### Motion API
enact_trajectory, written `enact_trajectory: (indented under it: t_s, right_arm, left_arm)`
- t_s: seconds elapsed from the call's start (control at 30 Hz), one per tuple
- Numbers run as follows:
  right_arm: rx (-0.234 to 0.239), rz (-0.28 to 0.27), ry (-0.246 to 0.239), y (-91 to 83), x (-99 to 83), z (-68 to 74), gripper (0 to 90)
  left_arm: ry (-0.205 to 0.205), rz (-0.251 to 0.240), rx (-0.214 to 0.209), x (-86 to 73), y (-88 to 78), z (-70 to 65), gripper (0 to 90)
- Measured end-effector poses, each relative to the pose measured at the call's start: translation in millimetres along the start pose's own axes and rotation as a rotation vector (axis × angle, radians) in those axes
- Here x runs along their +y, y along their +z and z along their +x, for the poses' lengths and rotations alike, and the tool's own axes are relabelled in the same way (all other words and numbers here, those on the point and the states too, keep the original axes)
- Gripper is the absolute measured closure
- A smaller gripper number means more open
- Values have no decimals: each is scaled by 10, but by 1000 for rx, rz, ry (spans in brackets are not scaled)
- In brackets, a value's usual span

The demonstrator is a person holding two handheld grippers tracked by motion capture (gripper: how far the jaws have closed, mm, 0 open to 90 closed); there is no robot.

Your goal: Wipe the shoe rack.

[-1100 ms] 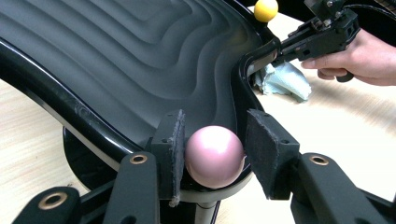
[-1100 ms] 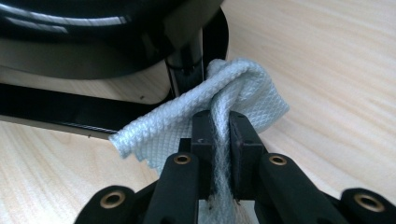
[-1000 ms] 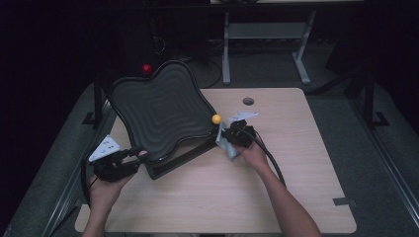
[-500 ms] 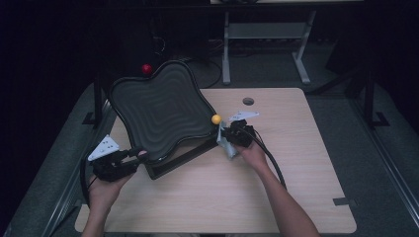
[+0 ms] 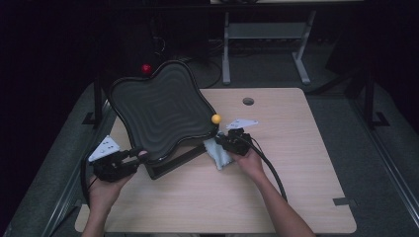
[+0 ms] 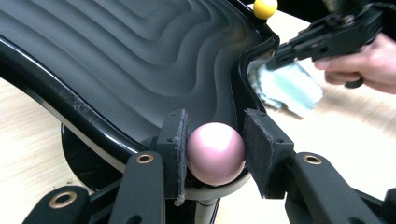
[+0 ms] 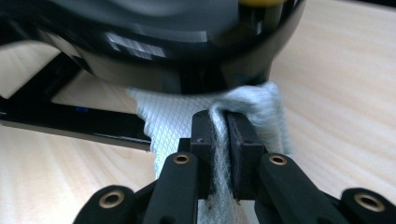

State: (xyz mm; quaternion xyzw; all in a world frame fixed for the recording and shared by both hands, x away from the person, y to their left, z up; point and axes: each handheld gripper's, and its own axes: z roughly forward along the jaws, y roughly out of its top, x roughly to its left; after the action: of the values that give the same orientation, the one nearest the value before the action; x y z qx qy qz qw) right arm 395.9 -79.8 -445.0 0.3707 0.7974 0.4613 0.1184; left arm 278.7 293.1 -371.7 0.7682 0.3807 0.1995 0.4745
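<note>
A black wavy tray (image 5: 158, 113) stands tilted on a black stand (image 5: 173, 163). A pink ball (image 6: 215, 154) sits at its near-left corner, between the pads of my left gripper (image 6: 215, 135). The jaws have just been closing and both pads now touch the ball. In the high view this gripper (image 5: 140, 156) is at the tray's lower left corner. My right gripper (image 7: 219, 126) is shut on a white mesh cloth (image 7: 163, 121), right under the tray's rim. From above, the right gripper (image 5: 221, 143) and cloth (image 5: 217, 157) lie just below a yellow ball (image 5: 216, 119).
A red ball (image 5: 146, 68) tops the tray's far corner. The wooden table (image 5: 296, 148) has a round cable hole (image 5: 248, 101) at the back. A metal frame (image 5: 267, 34) stands on the floor beyond it. Cables trail from both grippers toward the near edge.
The right gripper and its cloth have shifted slightly nearer and leftward along the tray's edge. The left hand has stayed in place.
</note>
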Motion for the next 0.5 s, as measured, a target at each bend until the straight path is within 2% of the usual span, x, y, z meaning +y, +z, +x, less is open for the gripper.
enact_trajectory:
  t_s: [0.1,0.17,0.3,0.33,0.37,0.43,0.5]
  right_arm:
    - [-28,64,3,141,-104,-23,815]
    - [-29,88,6,170,-134,-43,815]
    - [-51,58,-17,76,-57,-51,817]
    - [-81,25,1,-2,-16,-124,817]
    - [-88,24,13,-6,-21,-153,818]
    - [-97,58,39,37,-66,-221,817]
    - [-97,99,39,97,-103,-249,817]
  left_arm:
    - [1,-1,-2,1,7,-1,607]
    - [-1,-3,-6,-2,5,6,607]
    - [-1,-2,-7,-1,6,5,607]
    - [1,1,-6,2,5,3,607]
    - [1,2,-5,3,3,3,607]
    - [-2,2,-5,3,-4,10,606]
    - [-4,1,-6,0,-10,19,604]
